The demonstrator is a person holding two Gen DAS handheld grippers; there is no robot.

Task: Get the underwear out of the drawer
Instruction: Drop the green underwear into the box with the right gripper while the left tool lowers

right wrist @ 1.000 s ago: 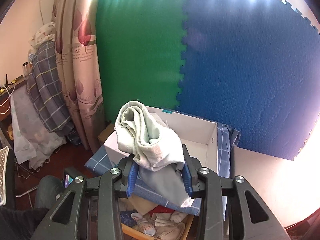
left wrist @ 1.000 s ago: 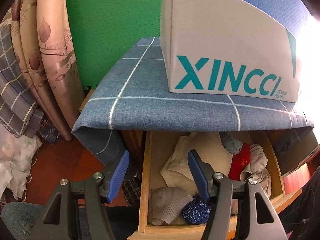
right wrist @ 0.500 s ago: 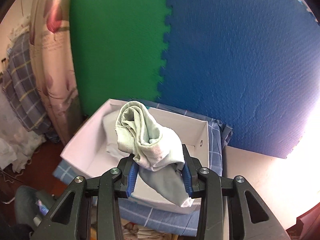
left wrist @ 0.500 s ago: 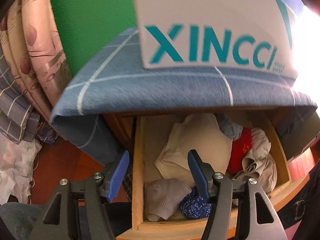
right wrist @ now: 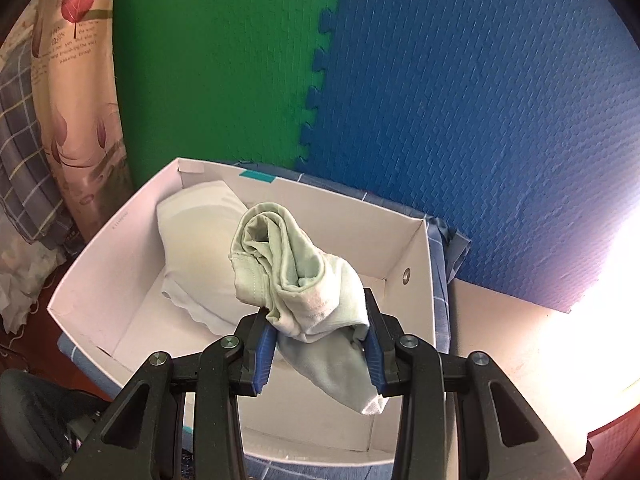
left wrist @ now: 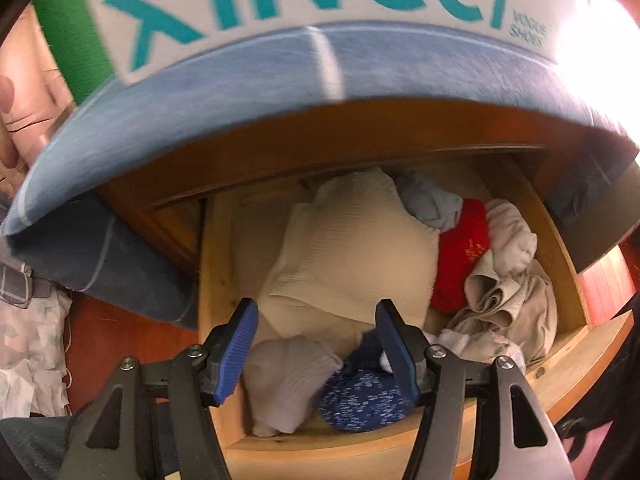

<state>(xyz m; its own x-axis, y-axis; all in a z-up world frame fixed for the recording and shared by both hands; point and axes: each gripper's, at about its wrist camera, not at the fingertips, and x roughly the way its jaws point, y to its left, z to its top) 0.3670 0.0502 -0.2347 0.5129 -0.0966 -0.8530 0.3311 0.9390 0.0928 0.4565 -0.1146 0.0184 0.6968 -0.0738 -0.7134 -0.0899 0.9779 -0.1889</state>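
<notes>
In the left wrist view the wooden drawer (left wrist: 216,264) stands open, full of clothes: a cream ribbed garment (left wrist: 352,256), a red piece (left wrist: 460,264), a grey sock (left wrist: 288,376), a blue speckled sock (left wrist: 364,400) and beige pieces (left wrist: 508,304). My left gripper (left wrist: 316,316) is open and empty just above the drawer's front. In the right wrist view my right gripper (right wrist: 320,332) is shut on pale green underwear (right wrist: 296,276), held over the open white box (right wrist: 424,280), which holds a white garment (right wrist: 196,236).
The white XINCCI box (left wrist: 320,0) sits on a blue checked cloth (left wrist: 240,92) covering the cabinet top above the drawer. Green and blue foam mats (right wrist: 440,80) line the wall. Curtains (right wrist: 76,80) hang at the left.
My left gripper moved forward and down toward the open drawer. My right gripper carried the green underwear forward until it is over the white box.
</notes>
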